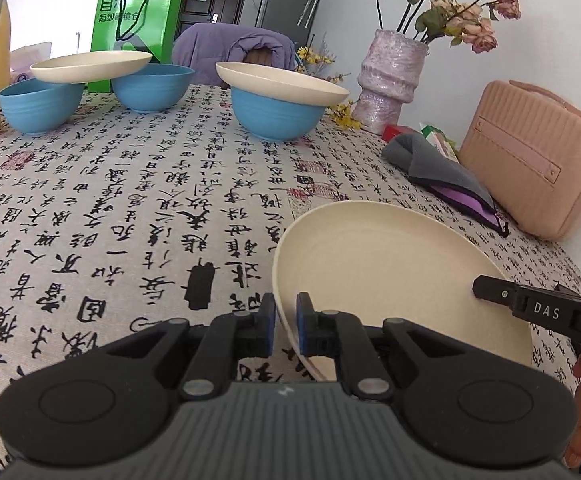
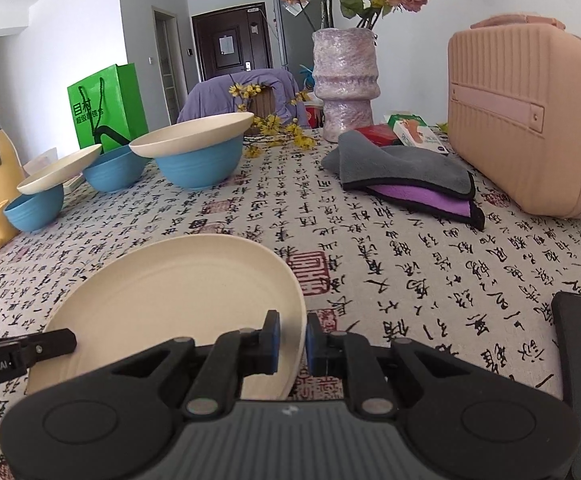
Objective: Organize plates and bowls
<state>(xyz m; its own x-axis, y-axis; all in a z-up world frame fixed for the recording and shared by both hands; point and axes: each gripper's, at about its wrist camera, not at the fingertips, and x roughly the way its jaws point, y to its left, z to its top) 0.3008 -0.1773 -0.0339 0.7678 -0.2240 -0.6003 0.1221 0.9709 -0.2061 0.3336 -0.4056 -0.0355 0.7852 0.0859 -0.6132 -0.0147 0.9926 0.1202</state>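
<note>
Calligraphy tablecloth (image 1: 130, 208); both hand-held grippers (image 1: 283, 328) (image 2: 292, 340) clamp cream plate (image 1: 390, 264) rim; "DAS" on right one

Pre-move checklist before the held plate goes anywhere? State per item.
1. Left gripper shut on plate rim: ok.
2. Right gripper shut on the opposite rim: ok.
3. Plate level: not ok, it looks tilted.
4. Tablecloth between plate and bowls bare: ok.
5. Free bowl to receive it: not ok; the right bowl is capped by a plate, and another plate bridges the other two bowls.
6. Grey cloth and pink case clear of the plate: ok.
</note>
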